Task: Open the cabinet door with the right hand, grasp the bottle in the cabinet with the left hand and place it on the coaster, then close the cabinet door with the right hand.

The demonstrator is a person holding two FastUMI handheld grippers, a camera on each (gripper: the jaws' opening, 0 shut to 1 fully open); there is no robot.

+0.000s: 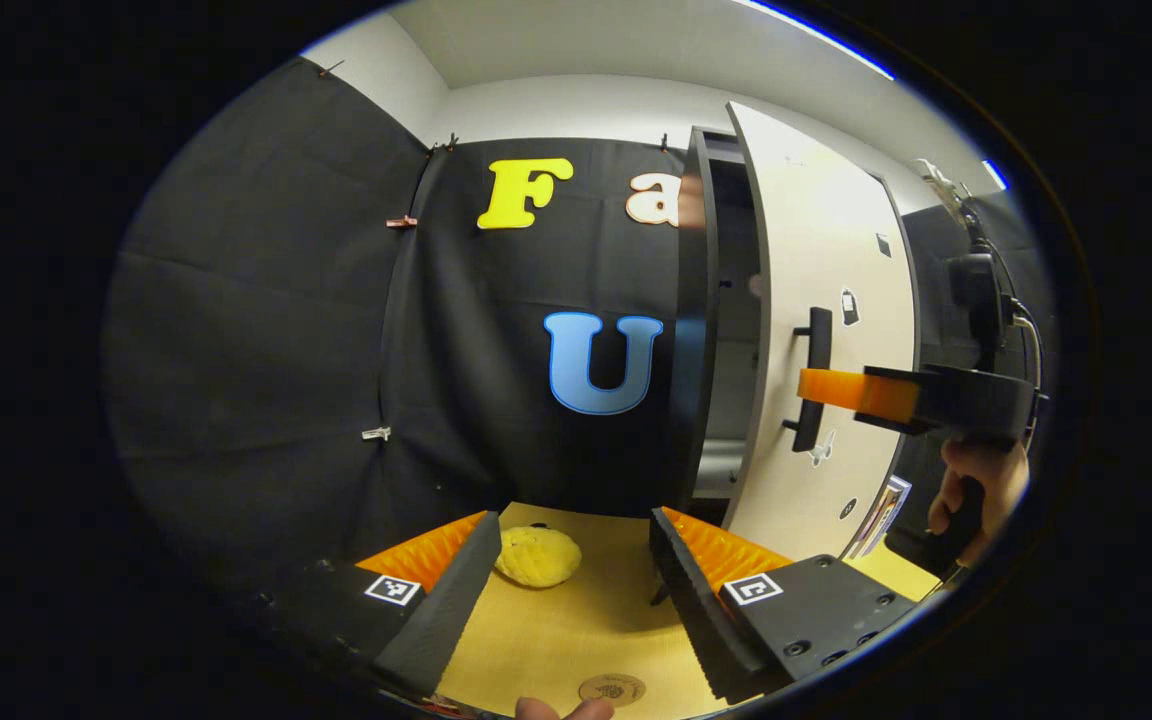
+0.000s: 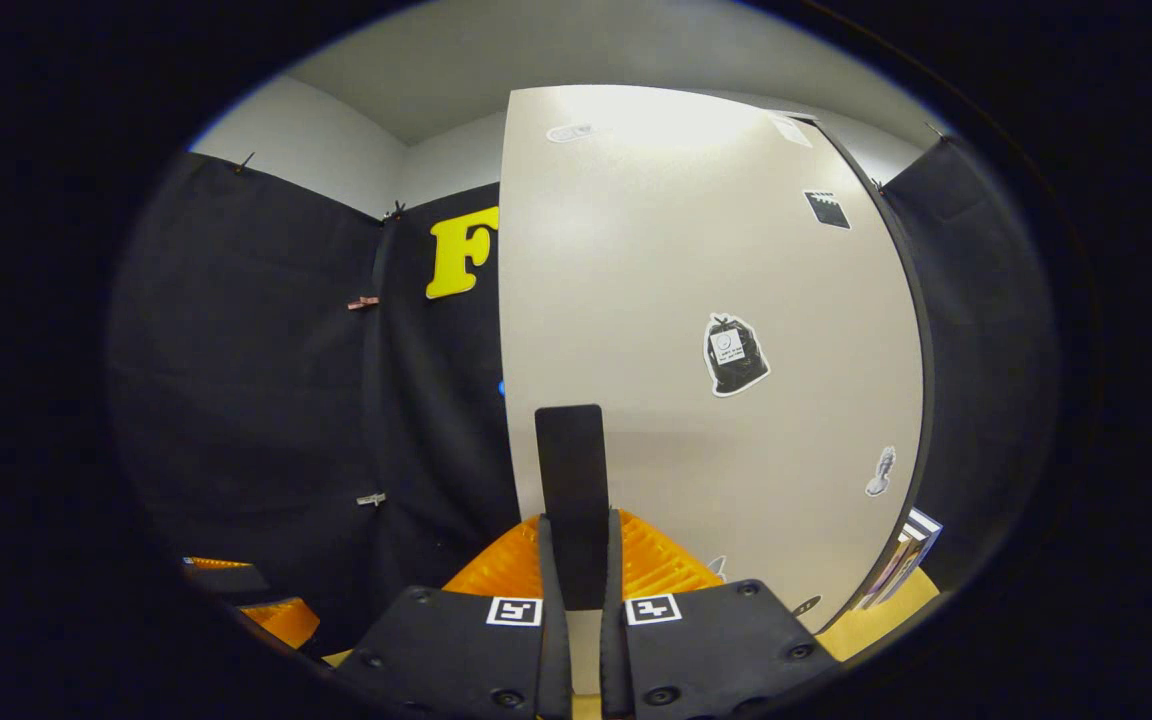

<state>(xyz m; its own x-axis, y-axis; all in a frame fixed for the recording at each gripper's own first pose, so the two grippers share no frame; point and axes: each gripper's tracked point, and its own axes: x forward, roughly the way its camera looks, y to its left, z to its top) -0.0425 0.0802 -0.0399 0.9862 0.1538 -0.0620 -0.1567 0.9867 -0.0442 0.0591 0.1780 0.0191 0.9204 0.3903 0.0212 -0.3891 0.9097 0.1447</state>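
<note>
**poster1:** Over on the right of the left gripper view, the cabinet door (image 1: 826, 330) stands ajar, swung a little way out from the dark cabinet (image 1: 698, 320). The right gripper (image 1: 816, 388) reaches in from the side at the door's black handle (image 1: 814, 380), with a hand (image 1: 976, 490) gripping its body lower down.

**poster2:** Is it actually clamped on the handle though?

**poster1:** Yep. From the right gripper view the handle (image 2: 576, 500) runs straight up between the two fingers, and the right gripper (image 2: 576, 570) has them squeezed nearly together, one pressed on each side of that bar. Pale door panel (image 2: 696, 330) with a few stickers sits right behind it.

**poster2:** And the left one?

**poster1:** Left gripper (image 1: 566, 570) is spread wide, holding nothing, hanging above the yellowish table (image 1: 556, 640). A yellow plush toy (image 1: 538, 556) lies on the table between its fingers, farther back, not touching them. The round coaster (image 1: 612, 688) lies flat near the bottom edge, bare on top.

**poster2:** Bottle?

**poster1:** Can't make it out. The gap into the cabinet is too narrow and dim to tell what's inside.
</note>
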